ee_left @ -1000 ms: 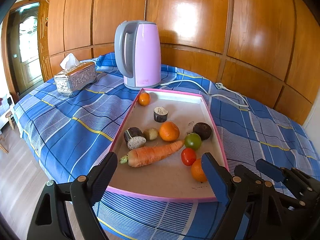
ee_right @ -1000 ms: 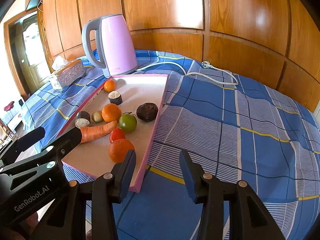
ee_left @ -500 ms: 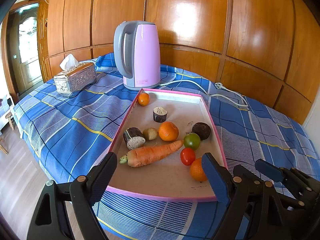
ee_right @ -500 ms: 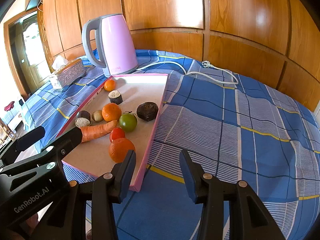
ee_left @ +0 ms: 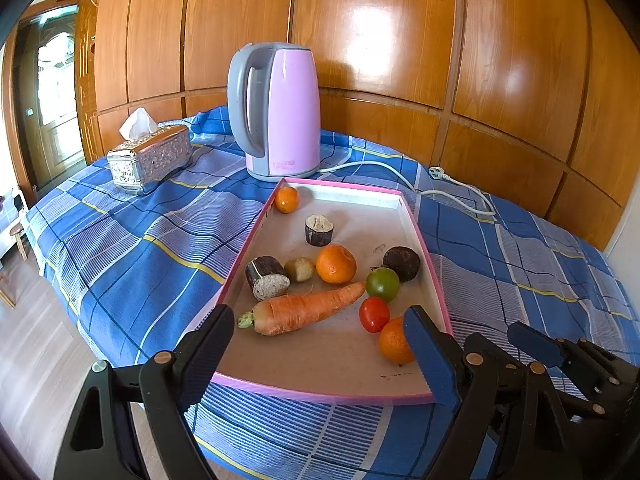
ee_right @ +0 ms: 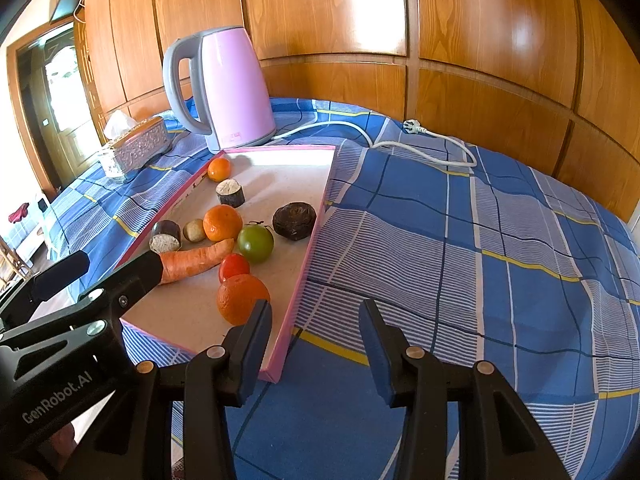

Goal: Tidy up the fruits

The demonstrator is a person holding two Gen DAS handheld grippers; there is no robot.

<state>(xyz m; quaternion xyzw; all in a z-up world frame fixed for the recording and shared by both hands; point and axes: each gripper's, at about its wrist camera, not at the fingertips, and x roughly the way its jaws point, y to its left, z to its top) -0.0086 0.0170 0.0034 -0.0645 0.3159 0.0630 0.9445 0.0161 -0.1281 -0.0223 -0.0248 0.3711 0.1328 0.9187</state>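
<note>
- L tongs (ee_left: 318,350): jaws wide apart, nothing between them, hovering over near edge of tray (ee_left: 320,394).
- R tongs (ee_right: 314,334): jaws part open, narrower than L, empty; above tray's near R corner and the cloth (ee_right: 460,248).
- Tray w/ pink rim sits on desk covered in blue check cloth, just in front of kettle (ee_left: 280,112).
- In tray: carrot (ee_left: 304,308) lying across middle; red tomato (ee_left: 374,314) and green one (ee_left: 383,284) beside its tip; orange (ee_left: 394,340) near R tongs-side rim; 2nd orange (ee_left: 335,263) mid-tray; small orange (ee_left: 286,199) in far L corner.
- Dark round fruit (ee_left: 401,263) by R rim.
- Tissue box (ee_left: 150,158) left of kettle, well apart from tray.
</note>
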